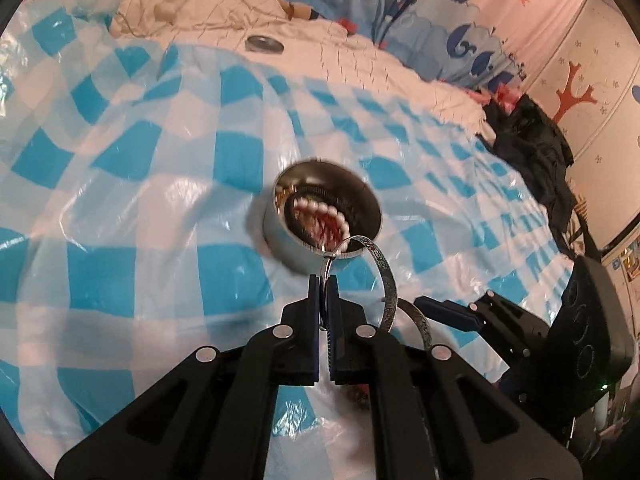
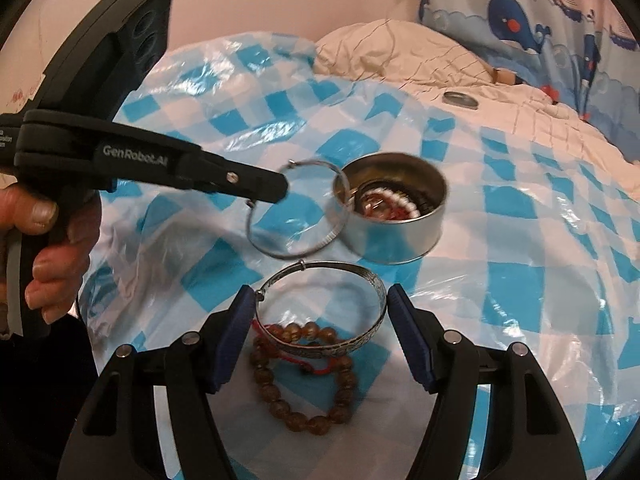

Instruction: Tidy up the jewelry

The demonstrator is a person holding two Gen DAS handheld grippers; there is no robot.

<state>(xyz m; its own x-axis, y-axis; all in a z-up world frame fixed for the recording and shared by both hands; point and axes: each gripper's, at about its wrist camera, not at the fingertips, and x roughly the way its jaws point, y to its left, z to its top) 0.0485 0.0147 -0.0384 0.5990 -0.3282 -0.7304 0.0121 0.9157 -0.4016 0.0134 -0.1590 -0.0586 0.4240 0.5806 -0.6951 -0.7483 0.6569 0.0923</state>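
Note:
In the right wrist view my left gripper (image 2: 280, 190) is shut on a thin silver bangle (image 2: 292, 254) and holds it in the air just left of the round metal tin (image 2: 400, 236). The left wrist view shows the same gripper (image 1: 324, 280) pinching that bangle (image 1: 386, 276) in front of the tin (image 1: 280, 236). A white bead bracelet (image 2: 396, 200) and red and dark pieces lie inside the tin. My right gripper (image 2: 320, 292) is shut on a wide carved silver bangle (image 2: 328, 350), one pad on each side. Under it lies an amber bead bracelet (image 2: 304, 392) with a red cord.
Everything rests on a blue-and-white checked plastic sheet (image 2: 520, 240) spread over a bed. The tin's lid (image 2: 460, 99) lies at the back by a cream pillow (image 2: 392, 52). Dark clothes (image 1: 532, 152) are piled at the right. A person's hand (image 2: 48, 256) grips the left tool's handle.

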